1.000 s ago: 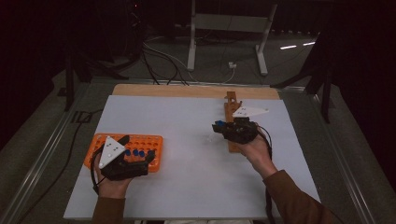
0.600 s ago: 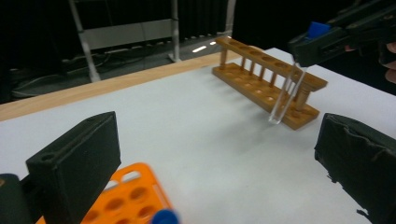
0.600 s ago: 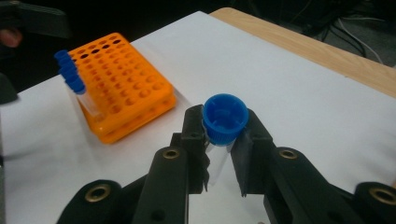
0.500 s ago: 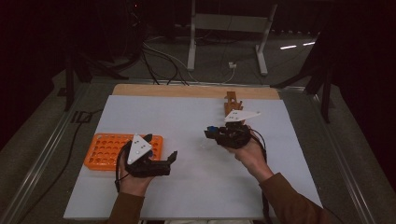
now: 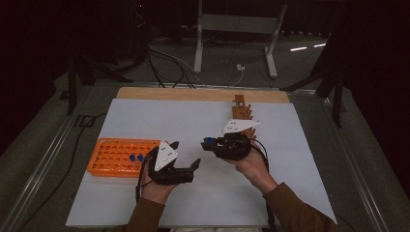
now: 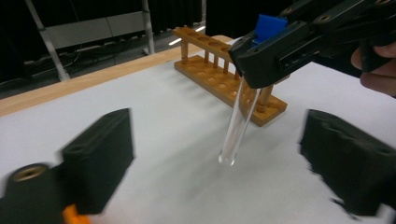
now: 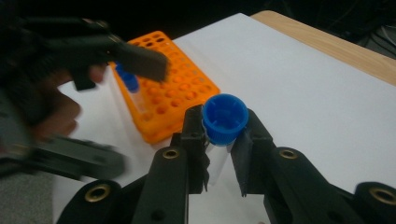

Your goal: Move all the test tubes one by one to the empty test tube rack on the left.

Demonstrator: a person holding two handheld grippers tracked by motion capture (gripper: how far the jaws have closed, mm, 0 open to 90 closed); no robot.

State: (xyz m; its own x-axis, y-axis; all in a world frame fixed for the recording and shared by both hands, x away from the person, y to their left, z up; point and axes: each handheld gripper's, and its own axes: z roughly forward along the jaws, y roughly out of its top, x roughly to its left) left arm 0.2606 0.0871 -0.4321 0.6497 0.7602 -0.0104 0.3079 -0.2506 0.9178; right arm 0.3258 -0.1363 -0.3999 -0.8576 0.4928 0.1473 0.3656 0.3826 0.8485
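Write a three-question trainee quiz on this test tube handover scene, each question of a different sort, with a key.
1. True or false: the right gripper is shut on the blue-capped test tube.
2. Multiple choice: the orange rack lies nearest which gripper? A) the left gripper B) the right gripper C) midway between the two
3. Fill in: the rack standing behind the held tube in the left gripper view is made of ____.

Key:
1. True; its jaws clamp the tube just under the blue cap.
2. A; the rack lies just beside the left gripper, whose jaws stand open with nothing between them.
3. Wood.
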